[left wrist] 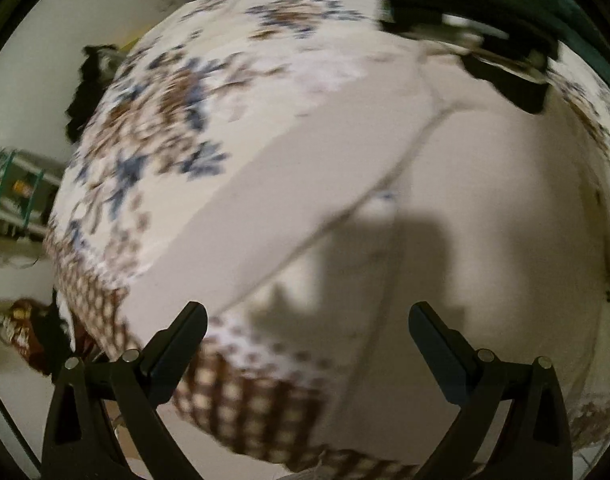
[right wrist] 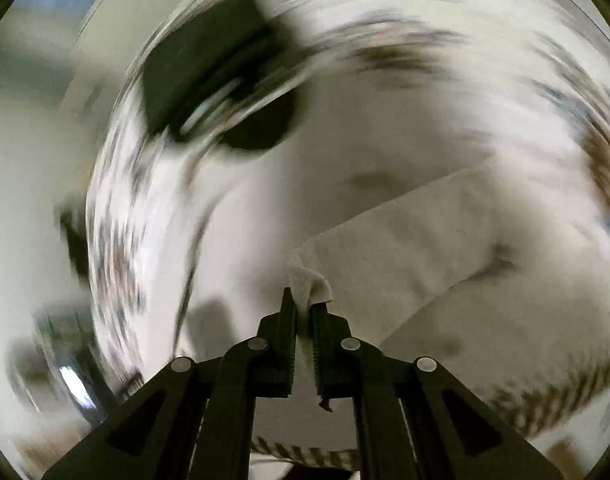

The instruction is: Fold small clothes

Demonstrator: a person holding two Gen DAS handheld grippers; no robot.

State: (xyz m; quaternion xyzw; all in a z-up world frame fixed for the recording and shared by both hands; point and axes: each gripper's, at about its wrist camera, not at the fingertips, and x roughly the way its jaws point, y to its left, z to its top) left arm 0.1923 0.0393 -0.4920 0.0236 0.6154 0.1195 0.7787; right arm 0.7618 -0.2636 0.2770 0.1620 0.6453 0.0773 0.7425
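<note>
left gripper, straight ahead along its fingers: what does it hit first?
Most likely the pale garment spread on the patterned cloth. The left gripper stands open and empty, pointing down at that fabric with nothing visible in between. The picture is blurred, so depth is uncertain.

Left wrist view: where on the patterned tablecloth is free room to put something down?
Free: the flowered tablecloth between the cream garment and the table's left edge. The checked border near the left hand-held gripper is narrow. Crowded: upper right, where the right hand-held gripper works.
</note>
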